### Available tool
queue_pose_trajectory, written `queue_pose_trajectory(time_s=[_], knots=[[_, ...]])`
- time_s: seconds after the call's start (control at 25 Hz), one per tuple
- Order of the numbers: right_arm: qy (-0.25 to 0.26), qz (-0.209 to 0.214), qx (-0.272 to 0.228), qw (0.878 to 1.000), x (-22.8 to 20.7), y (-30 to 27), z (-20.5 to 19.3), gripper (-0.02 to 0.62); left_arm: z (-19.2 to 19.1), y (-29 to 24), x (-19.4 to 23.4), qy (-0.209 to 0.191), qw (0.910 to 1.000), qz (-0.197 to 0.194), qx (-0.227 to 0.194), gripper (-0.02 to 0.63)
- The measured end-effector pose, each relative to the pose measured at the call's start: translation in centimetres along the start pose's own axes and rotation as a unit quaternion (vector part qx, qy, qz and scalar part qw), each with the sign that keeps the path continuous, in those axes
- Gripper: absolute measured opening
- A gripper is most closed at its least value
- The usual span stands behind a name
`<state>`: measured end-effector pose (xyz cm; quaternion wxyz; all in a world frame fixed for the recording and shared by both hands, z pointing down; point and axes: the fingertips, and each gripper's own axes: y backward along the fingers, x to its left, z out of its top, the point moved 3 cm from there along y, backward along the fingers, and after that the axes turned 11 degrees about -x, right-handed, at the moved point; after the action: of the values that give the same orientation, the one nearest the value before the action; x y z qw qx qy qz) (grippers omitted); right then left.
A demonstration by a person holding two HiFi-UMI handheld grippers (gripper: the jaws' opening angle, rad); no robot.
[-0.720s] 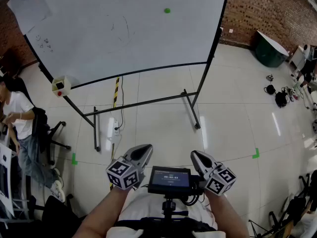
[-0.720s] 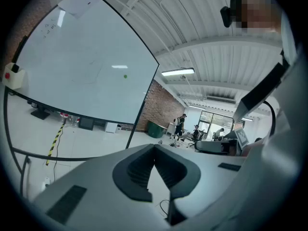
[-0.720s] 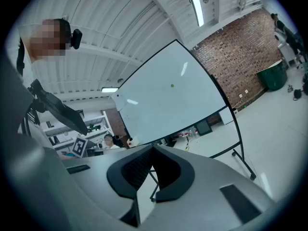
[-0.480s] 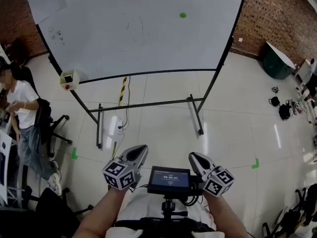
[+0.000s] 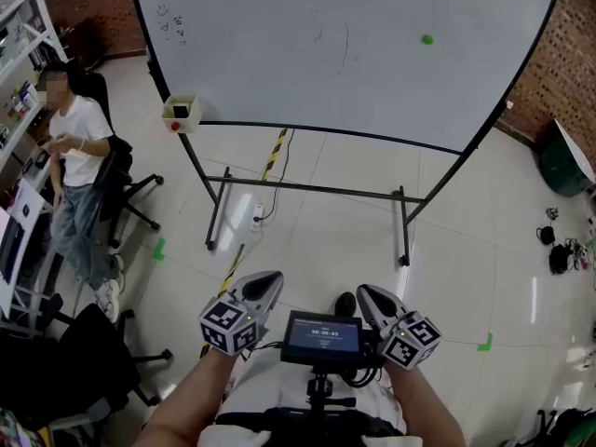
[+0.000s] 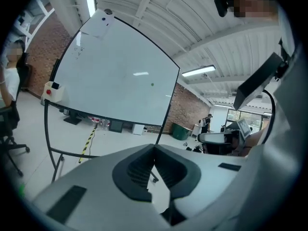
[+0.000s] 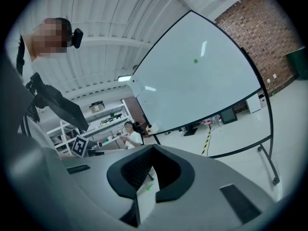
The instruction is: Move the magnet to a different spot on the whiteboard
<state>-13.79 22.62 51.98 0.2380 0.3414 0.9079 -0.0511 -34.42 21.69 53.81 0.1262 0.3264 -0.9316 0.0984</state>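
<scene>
Held low at 6 o'clock, both shut and empty: left gripper [image 5: 264, 281], right gripper [image 5: 369, 295]. High on the whiteboard [image 5: 279, 54] at 1 o'clock, well apart: green round magnet [image 5: 426, 39], no long axis to heed. Nearer by the right. Between: bare floor, stand's crossbar [image 5: 307, 188]. At 10 o'clock a red-buttoned box [image 5: 181, 113]; at 9 a seated person [image 5: 79, 156].

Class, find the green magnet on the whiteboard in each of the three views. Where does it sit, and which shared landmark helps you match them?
Head view: green magnet at upper right, on the whiteboard.
Left gripper view: green magnet is a tiny dot near the board's right side.
Right gripper view: green magnet above picture centre, mid-board.
Shared landmark: the whiteboard.
</scene>
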Motion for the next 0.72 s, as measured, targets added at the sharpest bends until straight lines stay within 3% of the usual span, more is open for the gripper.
queue_pose_trajectory(time_s=[0.28,0.72], knots=[[-0.003,0.013,0.029,0.999,-2.7,-3.0,0.1,0.02,-1.3,-1.0,2.0,0.016,0.999,0.039,0.018,0.025],[-0.034,-0.022,0.025,0.999,-12.2,-3.1,2.6,0.02,-0.9,-12.9,-0.2,0.0,0.9976,-0.015,0.068,0.025]])
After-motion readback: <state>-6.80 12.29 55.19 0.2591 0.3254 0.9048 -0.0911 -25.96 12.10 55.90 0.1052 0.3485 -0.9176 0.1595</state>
